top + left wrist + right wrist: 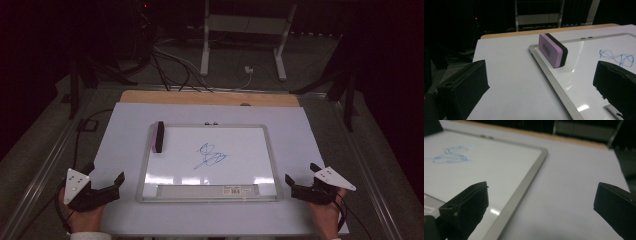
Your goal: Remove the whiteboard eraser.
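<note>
White covers most of the table (pixel 125 210) in the high view, and a whiteboard (pixel 172 199) with a silver frame lies in its middle. My left gripper (pixel 107 176) rests near the lower left corner of the board, with its jaws spread apart and holding nothing. My right gripper (pixel 300 173) rests near the lower right corner, also with jaws apart and empty. A blue scribble (pixel 210 155) is on the board between my two tools, farther from me. An eraser (pixel 159 136) stands at the far left side of the board, ahead of my left gripper.

From the left gripper view, the jaws stand wide at both sides. The eraser (pixel 553 50), purple with a black back, stands on its edge just inside the frame, ahead and between the jaws. The scribble (pixel 616 57) is above the right jaw.

From the right gripper view, the jaws are also wide. The board frame (pixel 524 185) runs between them, and the scribble (pixel 450 155) is blurred, far at the left.
</note>
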